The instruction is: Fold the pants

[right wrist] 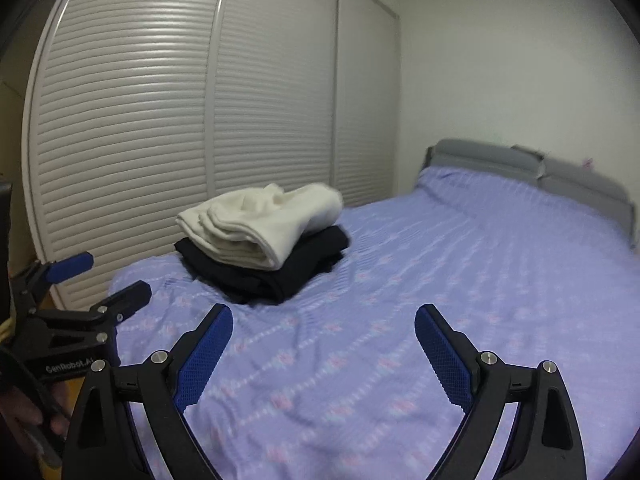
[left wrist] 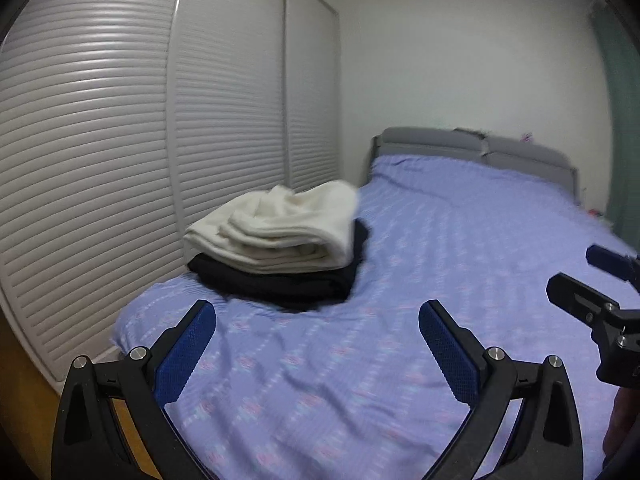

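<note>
A folded cream garment [left wrist: 276, 232] [right wrist: 260, 226] lies on top of a folded black garment [left wrist: 280, 280] [right wrist: 280, 272] near the bed's left edge. My left gripper [left wrist: 316, 316] stands open over the lilac bedspread [left wrist: 400, 360], short of the pile, with nothing between its blue pads. My right gripper [right wrist: 324, 320] is open too, empty, hovering over the bedspread [right wrist: 400, 320] to the right of the pile. Each gripper shows in the other's view: the right one [left wrist: 576, 276] at the right edge, the left one [right wrist: 108, 280] at the left edge. Both views are blurred.
White louvred wardrobe doors [left wrist: 120, 140] [right wrist: 160, 120] run along the bed's left side, with a narrow strip of wooden floor [left wrist: 28, 400] between. A grey headboard [left wrist: 480, 148] [right wrist: 540, 168] stands at the far end against a white wall. A hand [right wrist: 24, 412] holds the left gripper.
</note>
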`<state>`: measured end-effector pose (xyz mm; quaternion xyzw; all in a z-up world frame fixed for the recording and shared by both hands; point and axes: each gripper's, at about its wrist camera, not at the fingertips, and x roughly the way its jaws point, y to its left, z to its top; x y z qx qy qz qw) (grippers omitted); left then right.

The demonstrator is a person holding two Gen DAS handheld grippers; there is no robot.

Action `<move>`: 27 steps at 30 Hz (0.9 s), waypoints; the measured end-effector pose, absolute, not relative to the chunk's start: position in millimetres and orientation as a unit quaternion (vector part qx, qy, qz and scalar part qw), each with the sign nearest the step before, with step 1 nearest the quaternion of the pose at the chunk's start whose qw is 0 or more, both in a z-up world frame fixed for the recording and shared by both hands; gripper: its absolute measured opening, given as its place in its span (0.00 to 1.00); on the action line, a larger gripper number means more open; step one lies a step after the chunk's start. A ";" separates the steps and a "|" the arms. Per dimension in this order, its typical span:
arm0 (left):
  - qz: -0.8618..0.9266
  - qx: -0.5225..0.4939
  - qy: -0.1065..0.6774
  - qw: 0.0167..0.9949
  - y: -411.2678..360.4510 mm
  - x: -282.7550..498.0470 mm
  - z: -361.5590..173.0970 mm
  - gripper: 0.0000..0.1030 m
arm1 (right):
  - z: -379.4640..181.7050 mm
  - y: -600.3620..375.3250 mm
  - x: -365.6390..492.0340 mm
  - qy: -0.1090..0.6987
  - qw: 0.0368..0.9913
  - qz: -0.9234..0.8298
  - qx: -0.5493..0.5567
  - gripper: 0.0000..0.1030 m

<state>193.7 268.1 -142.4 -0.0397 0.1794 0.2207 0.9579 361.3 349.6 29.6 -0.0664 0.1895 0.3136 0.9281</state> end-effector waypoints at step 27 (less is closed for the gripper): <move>0.006 -0.026 0.219 0.975 83.0 19.3 -22.0 1.00 | 153.9 127.4 76.0 0.235 0.971 0.035 0.027 1.00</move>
